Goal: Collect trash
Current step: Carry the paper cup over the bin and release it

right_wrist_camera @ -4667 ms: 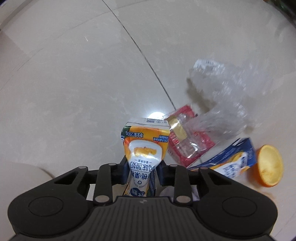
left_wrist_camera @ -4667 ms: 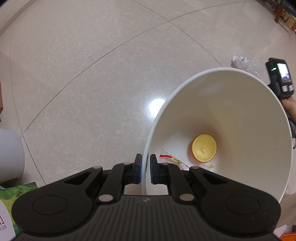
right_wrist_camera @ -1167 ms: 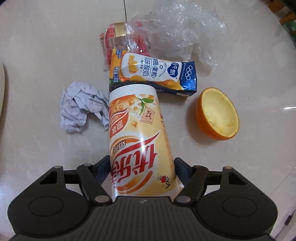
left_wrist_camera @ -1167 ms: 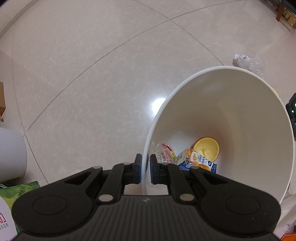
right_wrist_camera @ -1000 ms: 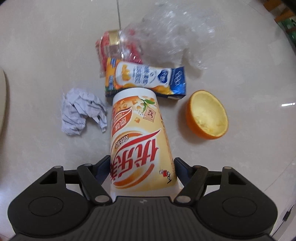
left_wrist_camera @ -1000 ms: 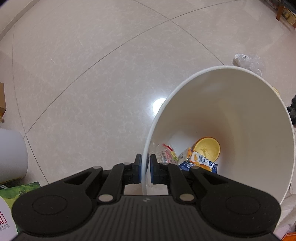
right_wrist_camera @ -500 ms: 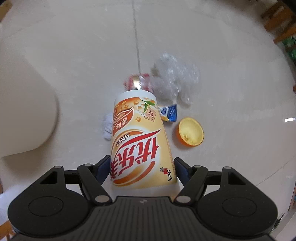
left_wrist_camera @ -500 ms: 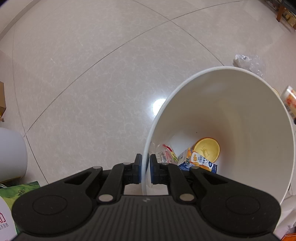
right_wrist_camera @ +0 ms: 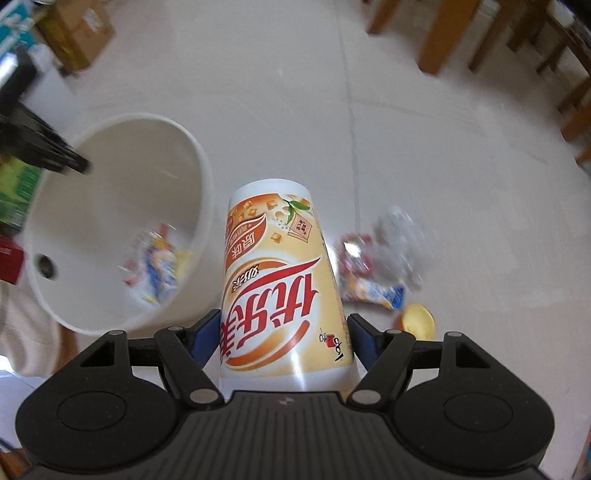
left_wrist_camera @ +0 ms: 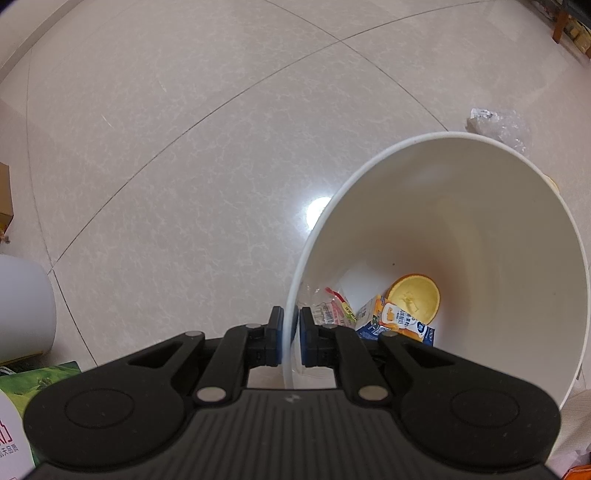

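**White bin held at the rim, milk-tea cup gripped above the floor**

White plastic fills the left wrist view: the left claw is clamped on the rim of the white bin, one pad outside the wall and one inside. At the bottom of the bin lie an orange half, a blue-and-orange drink carton touching it, and a clear wrapper with red print beside the carton. Beyond the bin's far rim a crumpled clear plastic bag lies on the pale tiled floor.

From the right wrist view, the right claw is closed on a beige and red milk-tea cup, its pads pressing the cup's two sides near the wide end, the narrow end pointing away from the camera. The cup hangs above the floor, just right of the bin, whose opening shows blurred trash inside. On the floor to the right of the cup lie a red wrapper, the clear bag, a second drink carton and another orange half, close together. Wooden furniture legs stand at the far edge.
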Motion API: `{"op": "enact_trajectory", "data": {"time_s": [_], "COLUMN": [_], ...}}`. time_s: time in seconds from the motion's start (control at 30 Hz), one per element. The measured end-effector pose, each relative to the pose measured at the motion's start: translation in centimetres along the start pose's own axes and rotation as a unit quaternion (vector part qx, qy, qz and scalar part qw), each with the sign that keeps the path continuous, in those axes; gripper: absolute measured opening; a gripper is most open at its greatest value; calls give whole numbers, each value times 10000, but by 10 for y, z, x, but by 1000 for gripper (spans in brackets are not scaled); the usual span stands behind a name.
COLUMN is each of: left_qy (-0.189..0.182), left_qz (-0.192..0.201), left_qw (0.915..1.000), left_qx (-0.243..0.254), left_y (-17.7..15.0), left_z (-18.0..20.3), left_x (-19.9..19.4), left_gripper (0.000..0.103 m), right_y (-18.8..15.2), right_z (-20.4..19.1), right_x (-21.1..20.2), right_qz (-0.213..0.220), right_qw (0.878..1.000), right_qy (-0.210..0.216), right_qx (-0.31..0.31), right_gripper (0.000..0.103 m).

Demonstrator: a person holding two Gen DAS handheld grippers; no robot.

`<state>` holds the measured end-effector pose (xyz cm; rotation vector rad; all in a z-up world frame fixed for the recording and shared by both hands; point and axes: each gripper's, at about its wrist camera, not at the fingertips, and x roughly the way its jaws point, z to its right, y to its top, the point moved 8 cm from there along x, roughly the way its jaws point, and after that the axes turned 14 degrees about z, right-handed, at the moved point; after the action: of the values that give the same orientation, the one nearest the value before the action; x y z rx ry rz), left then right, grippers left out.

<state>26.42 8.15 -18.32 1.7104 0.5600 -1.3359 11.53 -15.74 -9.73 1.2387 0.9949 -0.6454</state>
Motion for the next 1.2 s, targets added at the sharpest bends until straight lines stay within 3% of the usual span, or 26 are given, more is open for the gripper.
{"op": "enact_trajectory", "data": {"time_s": [0.43, 0.53, 0.87, 1.2], "left_qy": [-32, -38, -57, -62], "left_qz": [10, 10, 17, 22], "left_qw": [10000, 10000, 10000, 10000], "left_qx": [-10, -16, -13, 7], "left_y": [0, 0, 1, 1], "left_z": [-1, -1, -1, -1], "left_x": [-1, -1, -3, -3], "left_gripper": [7, 7, 8, 7], "right_y": [56, 57, 52, 20], "right_z": [-91, -91, -60, 7], "right_x": [-4, -3, -7, 7], "right_qz": [431, 566, 708, 859], "right_qw": [9956, 9950, 9966, 9944], "right_qy": [803, 742, 428, -54], "right_qx": [-233, -362, -47, 619], "right_gripper": [78, 92, 92, 92]}}
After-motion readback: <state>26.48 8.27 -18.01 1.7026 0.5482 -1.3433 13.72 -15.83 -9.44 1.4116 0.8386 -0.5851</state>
